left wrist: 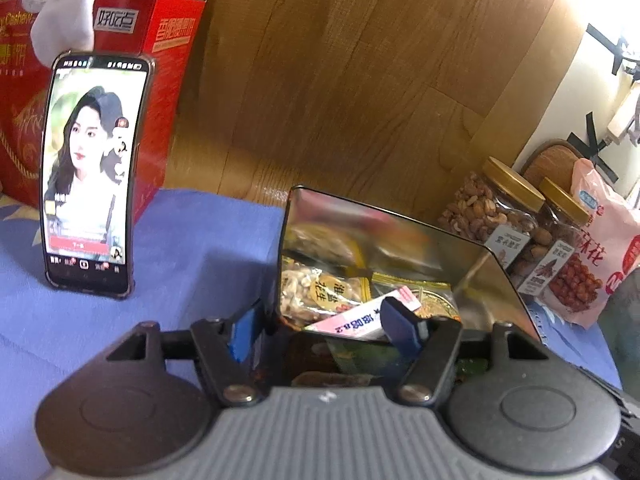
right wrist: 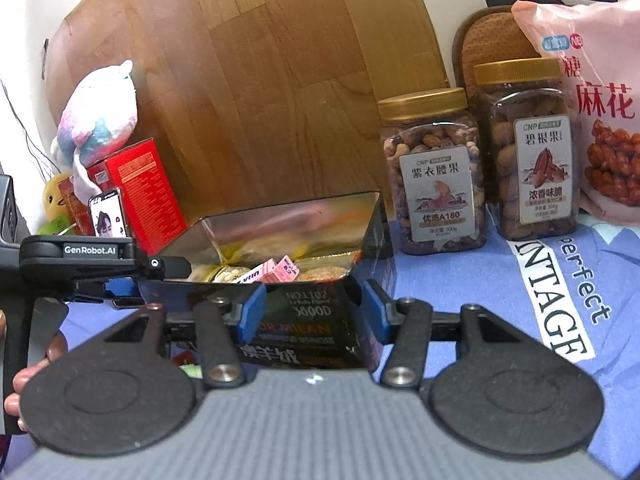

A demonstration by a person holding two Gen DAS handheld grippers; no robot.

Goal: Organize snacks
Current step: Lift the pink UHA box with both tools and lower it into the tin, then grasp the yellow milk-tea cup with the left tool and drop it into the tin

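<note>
Covering the bench, a blue printed cloth (right wrist: 500, 280) carries the open snack tin (right wrist: 360, 216) before a wooden panel (right wrist: 260, 80). Two nut jars (right wrist: 434, 176) stand right of the tin. Left tongs (left wrist: 324, 320) straddle its corner; right tongs (right wrist: 314, 312) bracket its near wall, both half-open.

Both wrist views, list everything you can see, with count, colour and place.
Metal tin: one, shiny silver inside, dark printed outside, open, centre of the blue cloth.
Snack packets: several, yellow and clear, inside the tin.
Pink box: one, lying in the tin.
Nut jars: two, clear with gold lids, right of the tin.
Snack bag: one, pink, right of the jars.
Phone: one, screen lit, propped against the red carton.
Plush toy: one, pastel, on the carton.
Wooden board: one, brown, behind.
Left gripper: jaws apart, straddling the tin's near-left corner.
Right gripper: jaws apart, astride the tin's corner.
</note>
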